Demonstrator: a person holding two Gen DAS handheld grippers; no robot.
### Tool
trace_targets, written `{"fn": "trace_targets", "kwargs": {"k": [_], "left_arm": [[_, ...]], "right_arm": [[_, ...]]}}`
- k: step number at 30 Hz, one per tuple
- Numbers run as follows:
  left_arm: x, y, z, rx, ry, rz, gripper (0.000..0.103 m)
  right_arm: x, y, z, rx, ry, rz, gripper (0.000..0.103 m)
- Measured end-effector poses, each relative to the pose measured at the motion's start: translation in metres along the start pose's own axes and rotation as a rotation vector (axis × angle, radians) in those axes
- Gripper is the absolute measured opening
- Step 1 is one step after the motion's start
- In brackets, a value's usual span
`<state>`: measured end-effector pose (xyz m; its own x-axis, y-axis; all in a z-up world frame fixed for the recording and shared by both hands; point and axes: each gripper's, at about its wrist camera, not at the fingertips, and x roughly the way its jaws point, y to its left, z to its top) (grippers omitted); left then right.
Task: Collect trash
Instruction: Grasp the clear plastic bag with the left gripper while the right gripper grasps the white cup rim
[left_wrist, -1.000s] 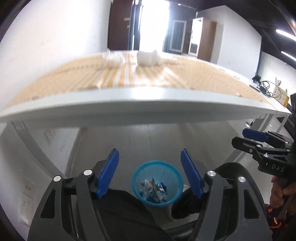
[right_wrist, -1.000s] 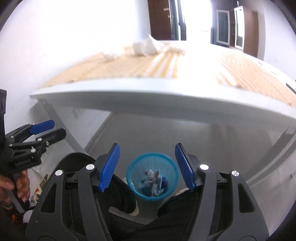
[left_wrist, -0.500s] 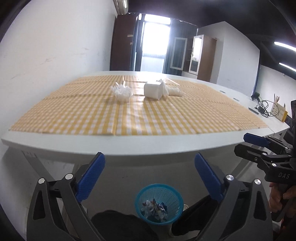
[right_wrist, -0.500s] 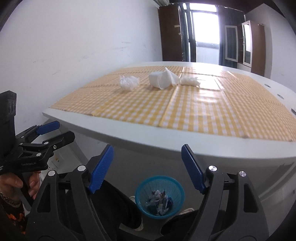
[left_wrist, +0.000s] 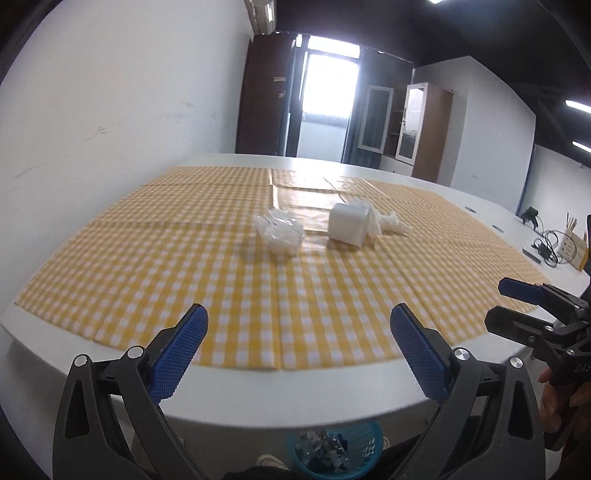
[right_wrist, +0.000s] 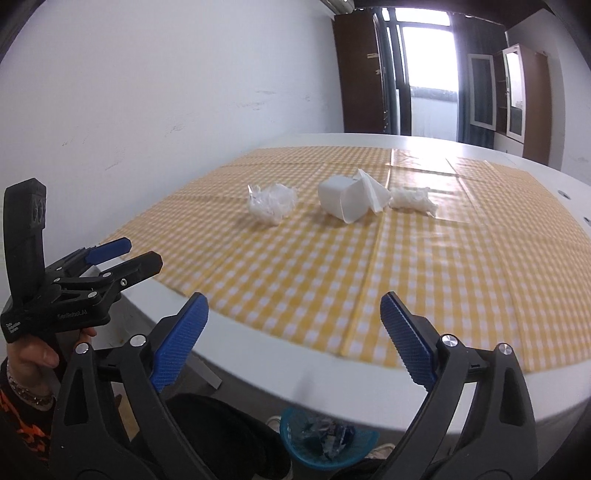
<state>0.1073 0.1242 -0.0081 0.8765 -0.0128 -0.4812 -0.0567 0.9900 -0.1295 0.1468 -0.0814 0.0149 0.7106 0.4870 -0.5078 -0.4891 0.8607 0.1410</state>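
Two hand-held grippers hover above the near edge of a white table (left_wrist: 332, 402) spread with a yellow-and-white checked cloth (left_wrist: 229, 280), both pointing across it toward three pieces of trash that lie well apart from them near the cloth's middle. The left gripper (left_wrist: 299, 343) stands with its blue-padded jaws spread wide and nothing between them, its jaws having just been opening; the right gripper (right_wrist: 293, 328) is likewise spread wide and bare, its jaws also having just been opening. On the cloth, a crumpled clear plastic wrapper (right_wrist: 272, 202) sits to the left, a white paper cup (right_wrist: 343, 201) lies tipped on its side just to its right with a folded white napkin (right_wrist: 373, 192) touching its far side, and a crumpled white tissue (right_wrist: 412, 198) rests just beyond the napkin to the right. Below the table edge, on the floor between the grippers, a blue mesh wastebasket (right_wrist: 325, 443) holds wrappers and scraps and is partly hidden by the tabletop. A hand (right_wrist: 33, 354) grips the left tool's handle at the left edge of the right wrist view, a bracelet at the wrist. White walls, a dark wooden door (left_wrist: 258, 96) and a bright window close off the room behind
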Motion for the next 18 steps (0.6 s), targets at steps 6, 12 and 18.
{"fn": "trace_targets", "kwargs": {"k": [6,12,18], "left_arm": [[0.028,0.023,0.021,-0.054,0.029,0.004,0.097],[0.051,0.043,0.042,-0.057,0.044,0.013,0.097],[0.078,0.055,0.053,-0.049,0.086,0.019,0.097]], "right_arm": [[0.039,-0.015,0.031,0.020,0.032,0.016,0.093],[0.092,-0.030,0.055,0.031,0.084,0.019,0.093],[0.139,-0.042,0.080,0.056,0.126,0.044,0.093]]}}
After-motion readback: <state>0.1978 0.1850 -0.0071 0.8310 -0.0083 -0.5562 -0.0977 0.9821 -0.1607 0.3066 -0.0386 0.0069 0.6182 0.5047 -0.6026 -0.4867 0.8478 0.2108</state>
